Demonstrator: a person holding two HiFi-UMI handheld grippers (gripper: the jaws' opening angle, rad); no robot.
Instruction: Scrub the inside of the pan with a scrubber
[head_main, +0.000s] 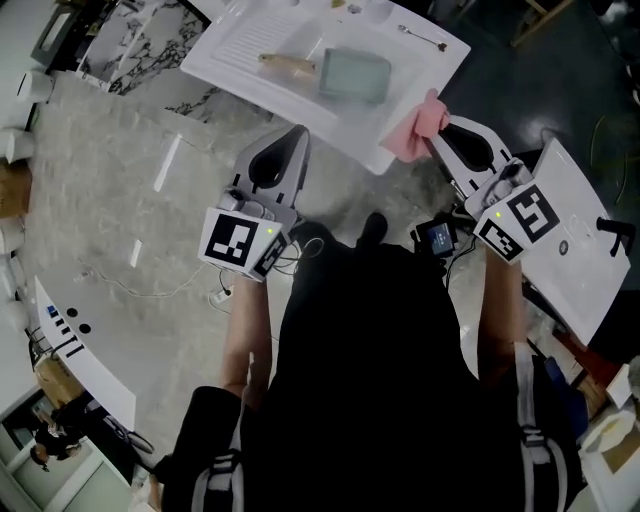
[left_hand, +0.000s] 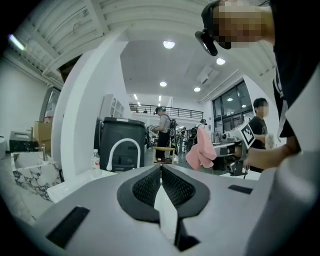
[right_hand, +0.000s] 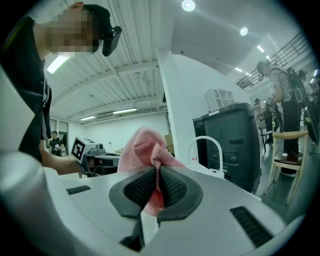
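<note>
Scrubber (right_hand: 147, 145), a pink mesh wad, is pinched in my right gripper (right_hand: 156, 172) by one fold, so hard rubbing could pull it free. My left gripper (left_hand: 161, 170) is closed on nothing. Farther off, the pan (head_main: 354, 75) lies unheld in the white tray (head_main: 250, 45) and may skid.

Same build on both: left gripper (head_main: 299, 133) and right gripper (head_main: 438, 137) have pale grey shells and black dimpled pads (left_hand: 177, 188). Each carries a black-and-white marker cube (head_main: 240, 243). Small screen (head_main: 438, 238) and black cables (head_main: 312, 238) between the grippers. Black top (head_main: 370, 350), grey straps (head_main: 528, 410).
</note>
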